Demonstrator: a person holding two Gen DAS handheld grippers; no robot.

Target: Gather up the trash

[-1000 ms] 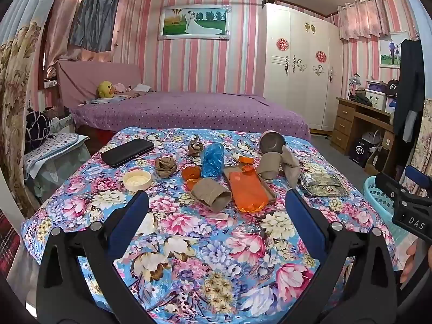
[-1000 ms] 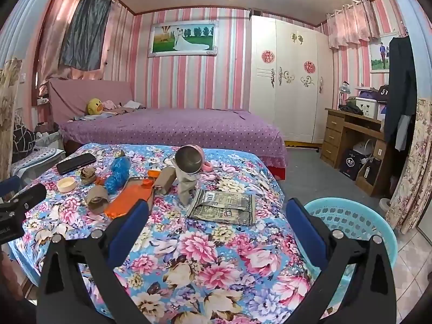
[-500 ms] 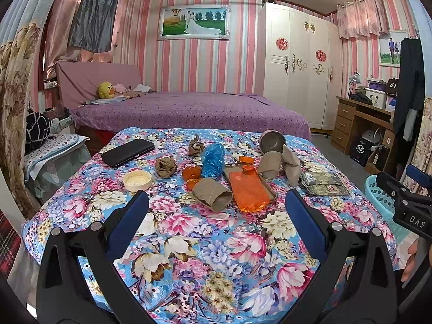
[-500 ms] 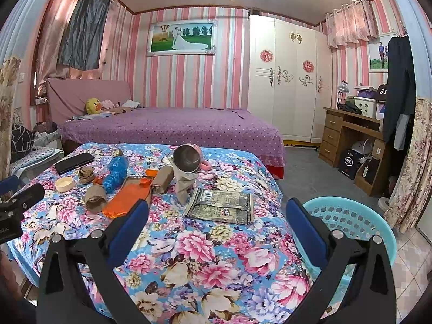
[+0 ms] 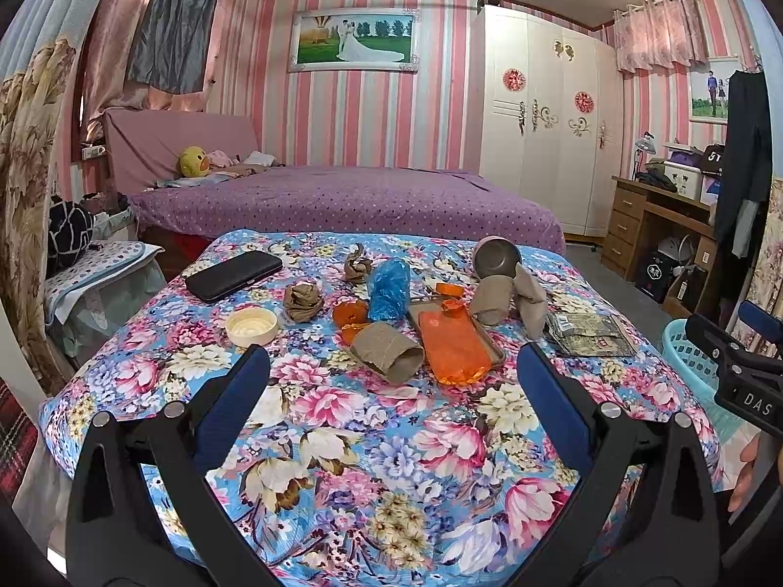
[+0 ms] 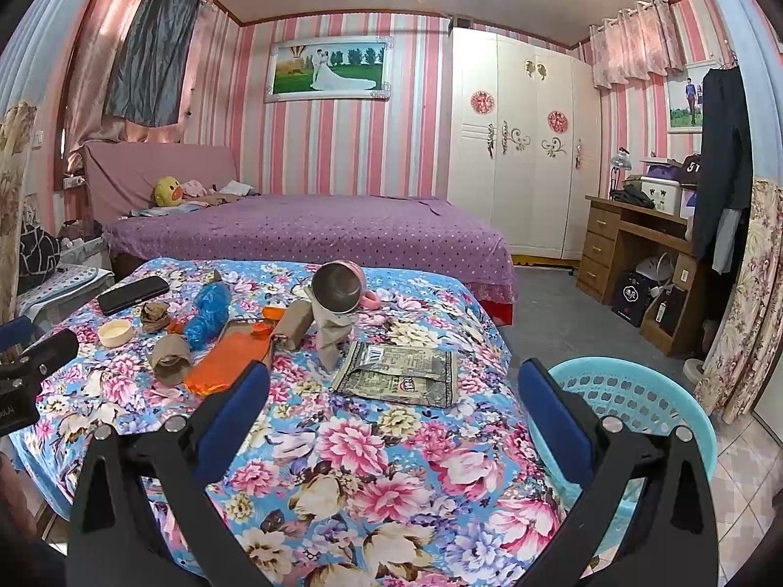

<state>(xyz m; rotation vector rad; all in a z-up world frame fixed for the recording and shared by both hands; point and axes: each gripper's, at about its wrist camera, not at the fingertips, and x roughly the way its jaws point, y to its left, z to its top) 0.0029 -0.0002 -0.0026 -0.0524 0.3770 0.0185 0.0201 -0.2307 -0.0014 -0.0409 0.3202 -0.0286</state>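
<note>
While both wide-open, empty grippers, left gripper (image 5: 391, 391) and right gripper (image 6: 391, 401), hover short of the floral-clothed counter (image 6: 372, 464), the pale-blue perforated plastic basket (image 6: 636, 391) sits beside it, seemingly for trash.

A purple bed (image 5: 342, 200) stands beside a white wardrobe (image 5: 548, 137).

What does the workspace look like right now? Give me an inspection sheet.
Surface: table under a floral blue-and-pink cloth.
Job's things: flat grey printed wrapper, crumpled blue plastic bag, brown cardboard tube, orange plastic bag on a tray, crumpled brown paper ball; all lie on the cloth.
Bin: light blue plastic basket on the floor beside the table.
Clutter: black phone case, cream round lid, tipped steel mug.
Grippers: left gripper and right gripper open, empty.
Cables: nothing seen.
Surroundings: purple bed, wooden desk.
</note>
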